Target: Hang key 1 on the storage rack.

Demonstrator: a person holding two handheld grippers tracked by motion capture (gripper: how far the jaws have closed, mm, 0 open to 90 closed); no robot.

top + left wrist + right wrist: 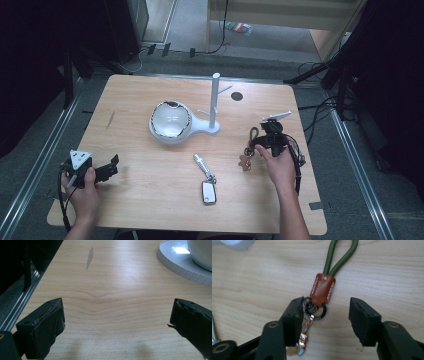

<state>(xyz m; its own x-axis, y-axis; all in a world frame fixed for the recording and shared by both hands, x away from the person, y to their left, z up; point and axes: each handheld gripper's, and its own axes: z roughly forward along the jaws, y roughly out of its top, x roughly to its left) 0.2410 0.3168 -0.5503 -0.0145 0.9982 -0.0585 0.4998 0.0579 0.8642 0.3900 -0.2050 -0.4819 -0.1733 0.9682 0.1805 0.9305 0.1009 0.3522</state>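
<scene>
The right gripper (pixel 325 312) was down at the keychain (pixel 322 293), its jaws partly open and straddling the black ring below the brown leather tab. The left-hand pad touched the ring and the other stood clear, so nothing was clamped. The pick-up, as I judged it, had barely begun: the keychain lay flat on the table (pixel 150 200) toward its right side, green cord loop (pixel 340 256) pointing away. Gripping, lifting and presumably hanging it on the white stand (pixel 215 100) (its pegs looked bare) were all left to do. The right hand (pixel 278 165) reached forward with the gripper angled down. The left gripper (pixel 107 167) rested low near the table's left front, jaws wide and empty. A second key (pixel 207 187) lay mid-table; beyond it sat the white bowl (pixel 171 121).
</scene>
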